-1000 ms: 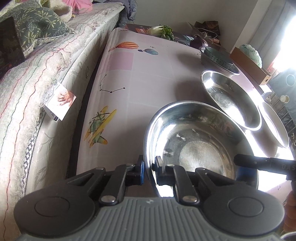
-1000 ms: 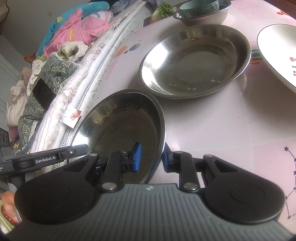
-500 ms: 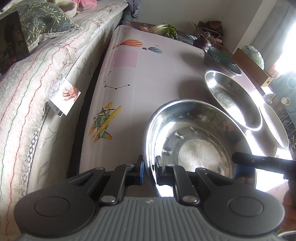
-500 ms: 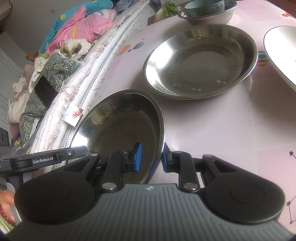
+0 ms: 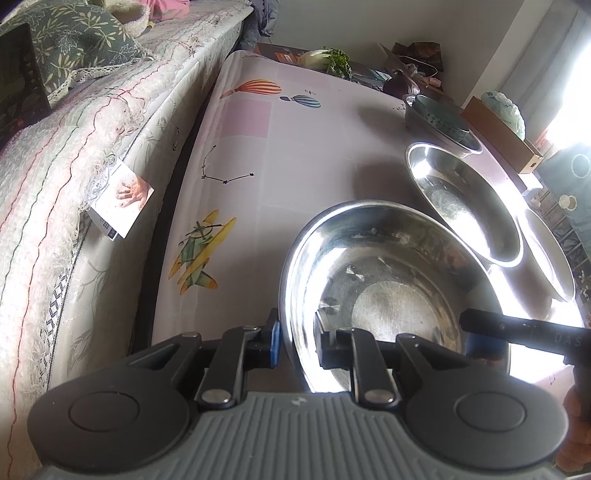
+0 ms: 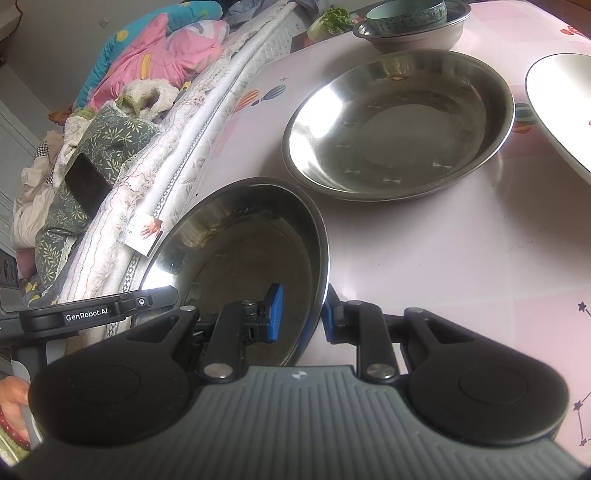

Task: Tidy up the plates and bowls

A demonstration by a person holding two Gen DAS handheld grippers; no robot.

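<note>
Steel is the material of the near bowl that we are holding by its rim at the near end of the table. We are opening the jaws of the left gripper, with the bowl's left rim still between its pads. We are keeping the right gripper clamped on the opposite rim, one pad inside the bowl and one outside. We are seeing the bowl tilted in the right wrist view, its far edge close to a second, wider steel bowl resting on the pink printed tablecloth. Beyond that bowl, a green bowl is sitting inside a grey bowl. To the right, a white plate is lying flat. Along the table's left side, a quilted mattress is running beside it.
</note>
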